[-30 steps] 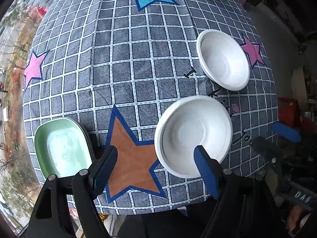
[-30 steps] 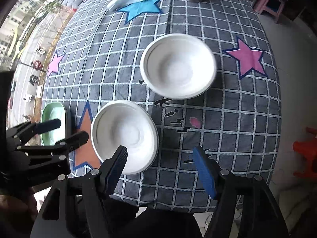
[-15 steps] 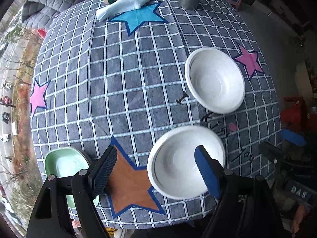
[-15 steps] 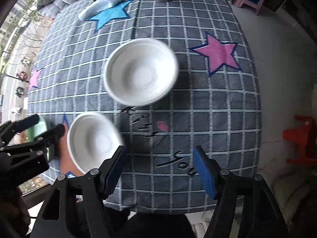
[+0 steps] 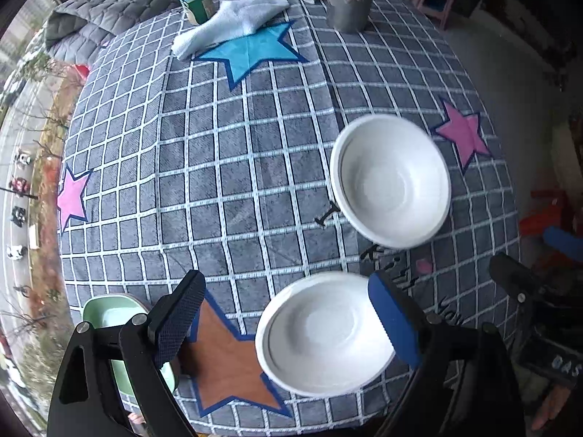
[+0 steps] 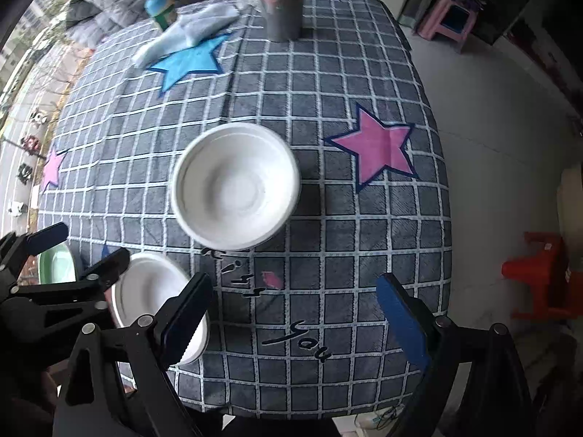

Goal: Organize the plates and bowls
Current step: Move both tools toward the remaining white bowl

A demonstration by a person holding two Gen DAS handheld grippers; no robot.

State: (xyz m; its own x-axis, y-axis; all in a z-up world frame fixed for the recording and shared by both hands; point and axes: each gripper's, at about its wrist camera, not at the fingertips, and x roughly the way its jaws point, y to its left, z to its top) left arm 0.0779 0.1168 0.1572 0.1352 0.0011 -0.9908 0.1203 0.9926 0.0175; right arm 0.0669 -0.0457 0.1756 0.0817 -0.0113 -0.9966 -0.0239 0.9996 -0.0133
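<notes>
On the checked worktop point(image 5: 226, 189) below us, our left gripper point(image 5: 288, 324) has just been opening its fingers wide, holding nothing; the near white bowl point(image 5: 324, 335) lies under them, by the right finger. Our right gripper point(image 6: 295, 317) has likewise been opening, empty, the far white bowl point(image 6: 235, 185) beyond its fingertips.

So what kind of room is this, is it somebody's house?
Probably a home, in a room high up by a window. A table in a grey checked star-patterned tablecloth holds white round bowls, a pink plastic stool stands on the floor, and a street with vehicles lies far below.
</notes>
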